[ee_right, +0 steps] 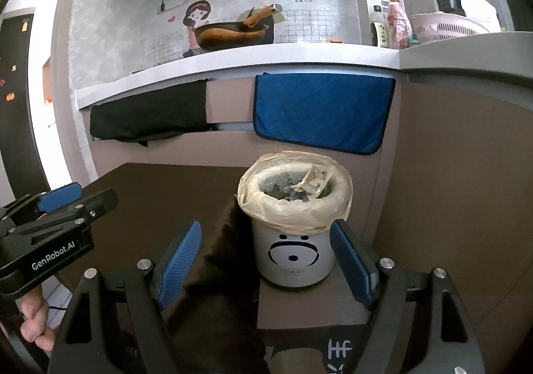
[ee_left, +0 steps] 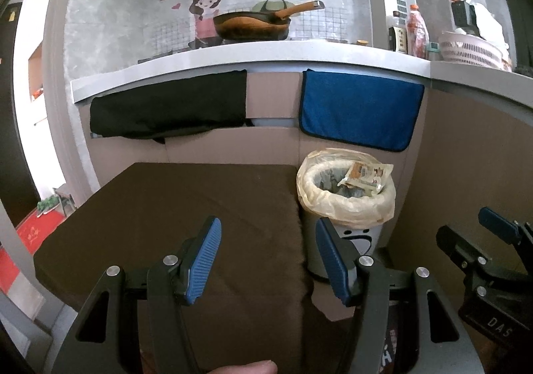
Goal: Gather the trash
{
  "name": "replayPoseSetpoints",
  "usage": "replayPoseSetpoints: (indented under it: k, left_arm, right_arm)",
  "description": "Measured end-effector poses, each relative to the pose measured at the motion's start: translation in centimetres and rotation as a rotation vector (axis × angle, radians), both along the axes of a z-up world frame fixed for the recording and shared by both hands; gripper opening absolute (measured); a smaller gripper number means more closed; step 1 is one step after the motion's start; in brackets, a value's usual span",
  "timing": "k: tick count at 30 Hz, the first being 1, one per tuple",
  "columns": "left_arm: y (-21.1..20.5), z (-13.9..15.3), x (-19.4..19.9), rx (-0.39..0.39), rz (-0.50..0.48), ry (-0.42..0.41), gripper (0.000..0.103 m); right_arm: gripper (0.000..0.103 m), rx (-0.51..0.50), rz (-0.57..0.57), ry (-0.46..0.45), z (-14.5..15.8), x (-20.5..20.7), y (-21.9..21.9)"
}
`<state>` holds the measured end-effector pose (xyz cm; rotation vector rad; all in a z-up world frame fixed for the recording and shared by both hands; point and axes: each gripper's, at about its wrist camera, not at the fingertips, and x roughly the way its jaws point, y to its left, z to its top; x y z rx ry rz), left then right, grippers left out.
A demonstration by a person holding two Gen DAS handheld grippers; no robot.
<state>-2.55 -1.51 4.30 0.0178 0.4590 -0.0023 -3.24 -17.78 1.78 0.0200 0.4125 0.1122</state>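
A small white trash bin (ee_right: 293, 254) with a drawn face and a beige bag liner (ee_right: 294, 207) stands beside a brown mat. A crumpled snack wrapper (ee_right: 313, 182) lies in it on top of other trash. The bin (ee_left: 346, 237) and wrapper (ee_left: 366, 176) also show in the left wrist view. My left gripper (ee_left: 268, 260) is open and empty above the mat (ee_left: 173, 224), left of the bin. My right gripper (ee_right: 266, 264) is open and empty, its jaws wide on either side of the bin's front, apart from it.
A counter (ee_left: 250, 56) runs behind, with a frying pan (ee_left: 253, 24), bottles (ee_left: 416, 29) and a pink basket (ee_left: 469, 49). A black cloth (ee_left: 166, 106) and a blue towel (ee_left: 359, 109) hang below it. Cardboard walls (ee_right: 449, 190) surround the bin.
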Motion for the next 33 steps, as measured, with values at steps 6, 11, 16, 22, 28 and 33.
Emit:
replayPoseSetpoints:
  k: [6,11,16,22,28,33]
  left_arm:
    - [0.11,0.1,-0.15,0.0,0.009,-0.006,0.06]
    - [0.22,0.12,-0.21,0.004,0.023,-0.006,0.06]
    - [0.19,0.26,-0.32,0.005,0.032,-0.013,0.06]
    - [0.2,0.27,-0.12,0.007,0.042,-0.007,0.06]
    - [0.09,0.39,-0.19,0.007,0.041,-0.012,0.06]
    - [0.07,0.44,-0.21,0.008,0.042,-0.009,0.06]
  right_arm:
    - [0.077,0.0,0.002,0.0,0.02,0.05,-0.01]
    - [0.077,0.0,0.009,0.008,-0.08,0.14,0.08]
    - [0.077,-0.003,0.018,0.013,-0.11,0.37,-0.08]
    - [0.077,-0.003,0.022,0.011,-0.12,0.49,-0.23]
    - [0.077,-0.007,0.016,0.011,-0.01,0.41,-0.25]
    - [0.077,-0.009,0.013,0.009,0.11,0.39,-0.32]
